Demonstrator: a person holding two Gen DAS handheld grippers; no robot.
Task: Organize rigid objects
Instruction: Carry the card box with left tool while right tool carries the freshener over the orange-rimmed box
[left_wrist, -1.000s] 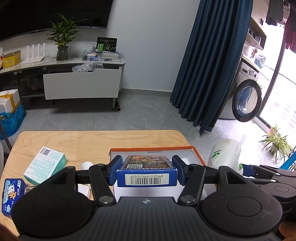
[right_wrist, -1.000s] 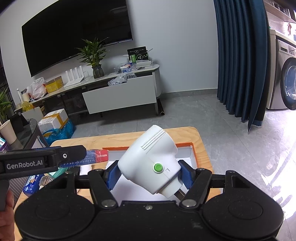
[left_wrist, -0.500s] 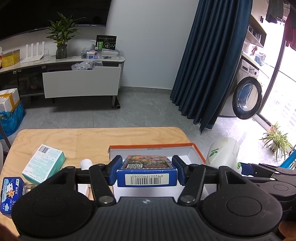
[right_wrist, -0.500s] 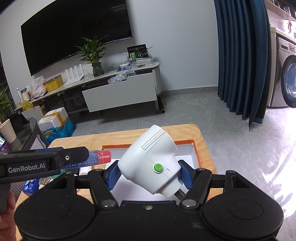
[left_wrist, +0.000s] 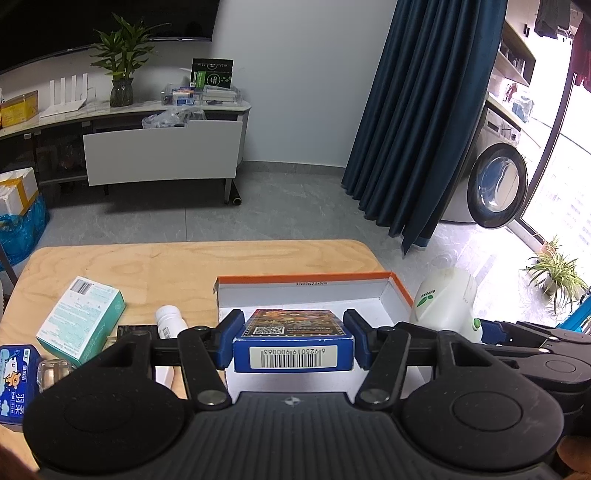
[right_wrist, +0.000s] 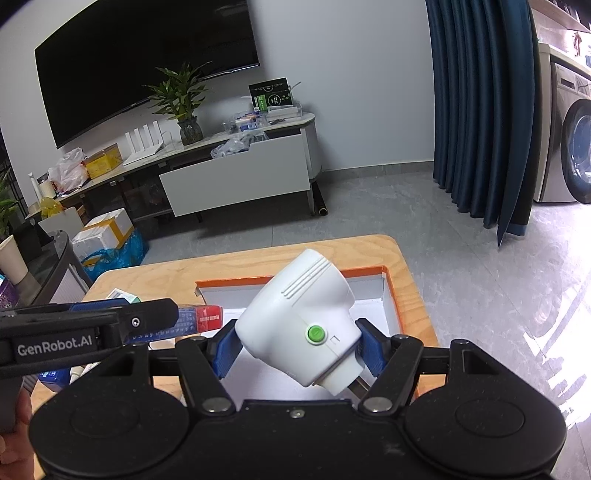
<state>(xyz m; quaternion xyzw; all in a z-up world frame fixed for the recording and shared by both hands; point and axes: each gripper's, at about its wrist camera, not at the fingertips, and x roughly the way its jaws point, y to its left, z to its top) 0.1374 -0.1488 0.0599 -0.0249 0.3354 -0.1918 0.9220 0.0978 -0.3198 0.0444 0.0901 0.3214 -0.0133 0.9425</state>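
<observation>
Clamping a stiff, light card box (left_wrist: 293, 341) by its short ends, the left gripper (left_wrist: 293, 338) holds squarely at lower centre; the right gripper (right_wrist: 297, 347) pinches a smooth, rounded white plastic device (right_wrist: 299, 319), likelier to slip.

A: What's the blue card box (left_wrist: 293, 341) doing?

B: It's held level over the orange-rimmed white tray (left_wrist: 306, 278), barcode end facing the camera.

A: And the white appliance (right_wrist: 299, 323)?

B: Tilted, green button (right_wrist: 317, 334) showing, also over that open tray on the wooden table (left_wrist: 177, 264).
</observation>
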